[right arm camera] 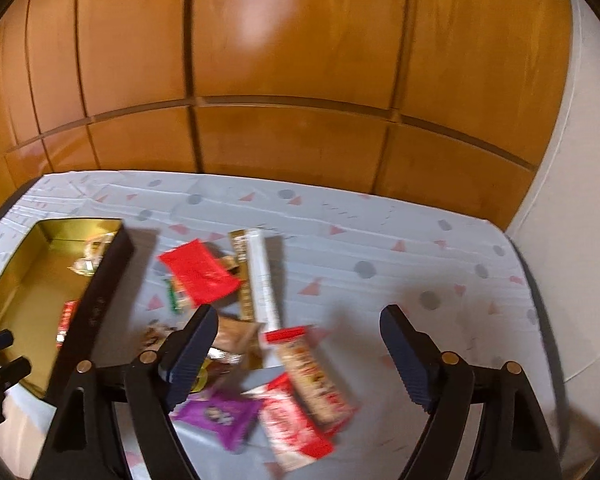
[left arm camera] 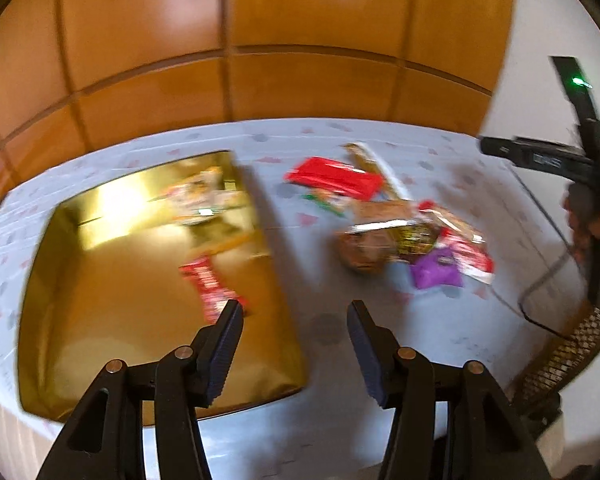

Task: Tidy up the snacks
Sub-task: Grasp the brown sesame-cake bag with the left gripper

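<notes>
Both the left gripper (left arm camera: 296, 316) and right gripper (right arm camera: 298, 320) are held spread and empty. A snack from the pile (right arm camera: 260, 360) must next be gripped and carried to the box (left arm camera: 100, 280).

Lying right of the box (right arm camera: 88, 312) on the table (right arm camera: 380, 240): loose snacks (right arm camera: 300, 368). Sitting inside the box: seemingly two or three packets (left arm camera: 210, 292), blurred.

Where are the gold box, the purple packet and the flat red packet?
gold box (left arm camera: 112, 312): left wrist view, bare floor of the box.
purple packet (right arm camera: 220, 416): right wrist view, middle of its face.
flat red packet (right arm camera: 198, 272): right wrist view, middle of its top side.
</notes>
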Demonstrator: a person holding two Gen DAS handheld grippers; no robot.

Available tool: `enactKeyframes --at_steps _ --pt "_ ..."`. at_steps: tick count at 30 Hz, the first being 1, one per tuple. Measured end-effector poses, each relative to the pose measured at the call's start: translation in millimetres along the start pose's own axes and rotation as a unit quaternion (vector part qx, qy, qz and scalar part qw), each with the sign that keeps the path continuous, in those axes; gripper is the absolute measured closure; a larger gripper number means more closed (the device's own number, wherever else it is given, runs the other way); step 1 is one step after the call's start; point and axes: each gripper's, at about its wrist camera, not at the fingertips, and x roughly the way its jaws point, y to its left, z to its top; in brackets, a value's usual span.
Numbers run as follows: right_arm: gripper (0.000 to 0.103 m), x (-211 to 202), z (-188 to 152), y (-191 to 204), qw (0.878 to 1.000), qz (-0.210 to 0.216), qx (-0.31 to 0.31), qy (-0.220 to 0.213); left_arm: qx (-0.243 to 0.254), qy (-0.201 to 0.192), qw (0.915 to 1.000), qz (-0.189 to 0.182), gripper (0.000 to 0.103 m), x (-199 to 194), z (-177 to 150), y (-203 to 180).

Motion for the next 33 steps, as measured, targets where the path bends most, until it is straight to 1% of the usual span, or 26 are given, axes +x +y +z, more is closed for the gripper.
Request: enactKeyframes --at_steps 2,4,6,8,11,13,15,20,22,25,27,31,33 --pt "0.017 5.6 2.4 -11.5 1.000 -0.011 -0.004 0.002 0.020 0.006 0.9997 -0.008 0.040 6.6 5.3 -10.9" --pt "0.017 13.3 2.9 -24.4 1.000 -0.020 -0.004 0.006 0.049 0.010 0.9987 -0.008 0.040 13.7 10.2 -23.9" --pt "0.017 21.8 1.0 -38.1 1.000 -0.025 0.004 0.010 0.079 0.019 0.9966 -0.013 0.036 22.3 14.2 -36.1" --pt "0.017 29.9 -2.3 -51.8 0.999 -0.023 0.020 0.016 0.106 0.033 0.9938 -0.012 0.035 34.9 20.6 -47.2" --pt "0.017 42.7 -11.0 -73.2 0.998 -0.005 0.060 0.027 0.120 0.045 0.9918 -0.008 0.035 51.6 30.8 -54.1" --pt "0.017 51.4 -13.8 -86.0 0.994 0.000 0.096 0.046 0.107 0.050 0.9928 -0.019 0.035 62.1 44.0 -52.7" --pt "0.017 54.1 -13.4 -96.5 0.990 0.018 0.131 0.048 0.090 0.057 0.9940 -0.025 0.035 73.3 55.9 -50.7" --pt "0.017 58.5 -14.2 -105.6 0.985 0.030 0.162 0.058 0.044 0.076 0.9945 -0.056 0.035 111.9 80.9 -49.1" --pt "0.015 57.5 -14.1 -105.2 0.984 0.033 0.163 0.057 0.022 0.093 0.9933 -0.065 0.035 131.2 85.5 -48.4" --pt "0.015 57.4 -13.4 -101.6 0.986 0.033 0.153 0.058 0.005 0.107 0.9910 -0.081 0.035 144.7 83.1 -48.6" --pt "0.014 56.9 -12.5 -99.1 0.987 0.032 0.144 0.055 0.001 0.119 0.9888 -0.090 0.035 147.2 75.9 -49.5" --pt "0.014 55.5 -11.3 -97.4 0.989 0.033 0.135 0.053 0.013 0.127 0.9882 -0.084 0.035 139.8 57.6 -54.0" --pt "0.013 54.6 -11.4 -97.4 0.989 0.032 0.135 0.052 0.009 0.127 0.9876 -0.092 0.034 131.1 49.4 -54.8"
